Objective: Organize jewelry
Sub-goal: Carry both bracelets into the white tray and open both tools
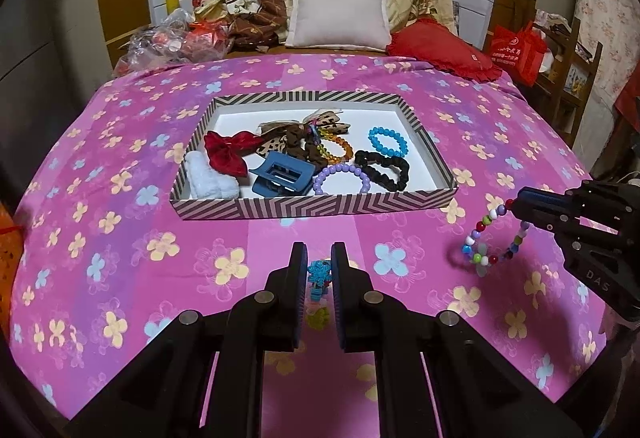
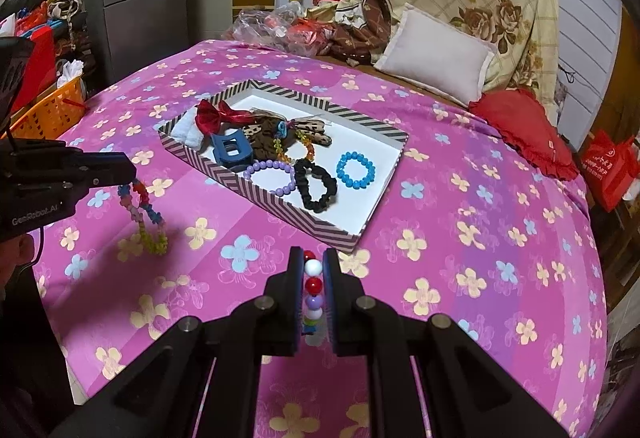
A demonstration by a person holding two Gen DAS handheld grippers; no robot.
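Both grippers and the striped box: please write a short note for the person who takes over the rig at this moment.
Left gripper: shut on the flower-shaped plastic bead bracelet, which hangs above the pink flowered bedspread.
Right gripper: shut on the round multicoloured bead bracelet, also hanging clear of the bedspread.
Striped cardboard box: already holds the red bow, blue claw clip, purple bead bracelet, black scrunchie, light blue bead bracelet and more.
Left: put both held bracelets in the box, perhaps in its bare right part.
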